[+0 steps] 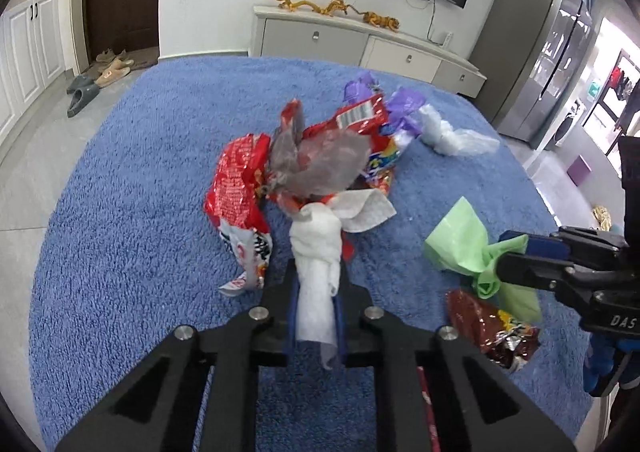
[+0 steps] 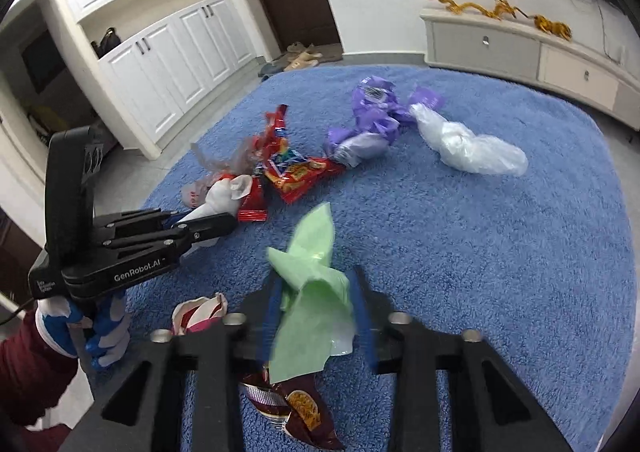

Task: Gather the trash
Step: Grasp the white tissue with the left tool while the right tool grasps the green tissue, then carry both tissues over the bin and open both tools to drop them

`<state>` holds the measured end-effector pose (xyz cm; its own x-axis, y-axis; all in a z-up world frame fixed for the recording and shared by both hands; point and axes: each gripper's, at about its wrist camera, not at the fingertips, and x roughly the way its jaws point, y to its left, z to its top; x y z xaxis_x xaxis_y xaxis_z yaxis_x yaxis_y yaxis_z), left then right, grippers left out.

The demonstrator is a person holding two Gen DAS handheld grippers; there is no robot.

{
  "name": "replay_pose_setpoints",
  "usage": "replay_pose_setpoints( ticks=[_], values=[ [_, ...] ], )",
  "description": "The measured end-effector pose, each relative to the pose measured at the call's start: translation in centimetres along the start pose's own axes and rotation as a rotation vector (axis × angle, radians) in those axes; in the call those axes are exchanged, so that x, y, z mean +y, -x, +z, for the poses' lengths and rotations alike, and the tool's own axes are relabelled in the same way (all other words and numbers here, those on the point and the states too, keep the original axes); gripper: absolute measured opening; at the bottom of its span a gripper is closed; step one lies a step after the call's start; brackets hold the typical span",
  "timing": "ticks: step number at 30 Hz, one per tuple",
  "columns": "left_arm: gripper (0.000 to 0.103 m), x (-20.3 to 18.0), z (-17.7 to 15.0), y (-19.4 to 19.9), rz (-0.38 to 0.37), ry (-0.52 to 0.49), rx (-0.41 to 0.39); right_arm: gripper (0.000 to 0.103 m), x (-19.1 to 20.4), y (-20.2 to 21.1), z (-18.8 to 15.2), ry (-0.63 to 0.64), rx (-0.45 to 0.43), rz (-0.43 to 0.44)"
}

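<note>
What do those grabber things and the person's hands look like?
Both grabbers are black plastic with blue finger pads and silver bolts. The left gripper says "GenRobot.AI" in white and trails a thin black cable. The right gripper shows white letters "DAS". The left hand wears a blue-and-white glove and dark red sleeve.

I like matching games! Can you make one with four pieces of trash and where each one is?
Things:
1. white paper towel
2. green bag
3. clear plastic bag
4. brown snack wrapper

Places:
A. on the blue rug, far side, beside the purple wrappers
B. in the right hand-held gripper
C. in the left hand-held gripper
D. on the rug, nearest the right gripper

Pairs: 1-C, 2-B, 3-A, 4-D
</note>
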<state>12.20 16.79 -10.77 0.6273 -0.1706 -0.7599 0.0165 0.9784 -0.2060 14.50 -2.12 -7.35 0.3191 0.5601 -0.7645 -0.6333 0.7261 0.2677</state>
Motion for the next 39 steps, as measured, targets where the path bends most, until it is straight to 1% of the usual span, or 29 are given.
replay_pose_setpoints(
  ticks=[1, 2, 3, 4, 5, 9, 13, 15, 18, 22, 24, 26, 28, 29, 31, 33, 35, 38, 39],
  values=[
    [0.013, -0.1, -0.1, 0.3, 0.000, -0.003, -0.005, 0.022, 0.1, 0.2, -0.1, 0.008, -0.006, -0.004],
    [0.013, -0.3, -0.1, 0.7, -0.001, -0.007, -0.012, 0.013, 0.2, 0.5, -0.2, 0.013, -0.019, -0.003],
    [0.013, -0.4, -0.2, 1.1, -0.001, -0.009, -0.019, 0.013, 0.3, 0.9, -0.2, 0.015, -0.036, -0.002],
    [0.013, -0.6, -0.1, 1.5, -0.002, -0.011, -0.026, 0.009, 0.3, 1.3, -0.2, 0.016, -0.050, -0.005],
    [0.013, -0.6, -0.2, 2.0, -0.006, -0.014, -0.034, 0.008, 0.3, 1.9, -0.2, 0.017, -0.069, -0.005],
    [0.013, -2.3, 0.3, 3.5, -0.024, -0.050, -0.064, 0.008, 0.1, 4.5, -0.5, 0.015, -0.143, -0.004],
    [0.013, -5.3, 0.9, 4.6, -0.057, -0.095, -0.085, 0.008, -0.7, 7.3, -1.3, -0.017, -0.216, -0.017],
    [0.013, -6.8, 1.5, 4.7, -0.076, -0.125, -0.091, 0.008, -1.5, 9.3, -2.2, -0.040, -0.253, -0.038],
    [0.013, -10.4, 2.0, 4.6, -0.134, -0.177, -0.076, 0.008, -3.5, 12.4, -4.2, -0.089, -0.297, -0.095],
    [0.013, -17.3, 1.3, 3.1, -0.213, -0.294, -0.035, 0.008, -7.2, 16.8, -8.1, -0.181, -0.339, -0.196],
    [0.013, -20.3, 0.8, 2.5, -0.249, -0.346, -0.016, 0.008, -9.4, 19.2, -10.7, -0.243, -0.356, -0.262],
    [0.013, -24.1, 0.2, 1.8, -0.291, -0.408, 0.008, 0.008, -11.5, 21.3, -13.4, -0.302, -0.364, -0.326],
    [0.013, -28.4, -0.4, 0.8, -0.335, -0.473, 0.038, 0.008, -13.6, 23.2, -16.2, -0.369, -0.363, -0.391],
    [0.013, -29.8, -0.7, 0.6, -0.350, -0.497, 0.048, 0.008, -14.9, 24.2, -18.0, -0.414, -0.361, -0.427],
    [0.013, -34.0, -1.7, -0.4, -0.385, -0.561, 0.077, 0.008, -17.1, 25.6, -20.6, -0.489, -0.348, -0.475],
    [0.013, -37.0, -2.5, -1.1, -0.410, -0.601, 0.103, 0.008, -18.8, 26.4, -22.9, -0.553, -0.325, -0.513],
    [0.013, -40.4, -3.4, -2.2, -0.432, -0.645, 0.133, 0.008, -20.4, 26.6, -24.9, -0.609, -0.309, -0.531],
    [0.016, -44.4, -4.6, -3.8, -0.461, -0.678, 0.177, 0.010, -23.0, 26.3, -27.2, -0.695, -0.291, -0.522],
    [0.016, -45.6, -4.9, -4.3, -0.463, -0.687, 0.186, 0.012, -23.7, 26.2, -27.7, -0.717, -0.288, -0.522]
  ],
)
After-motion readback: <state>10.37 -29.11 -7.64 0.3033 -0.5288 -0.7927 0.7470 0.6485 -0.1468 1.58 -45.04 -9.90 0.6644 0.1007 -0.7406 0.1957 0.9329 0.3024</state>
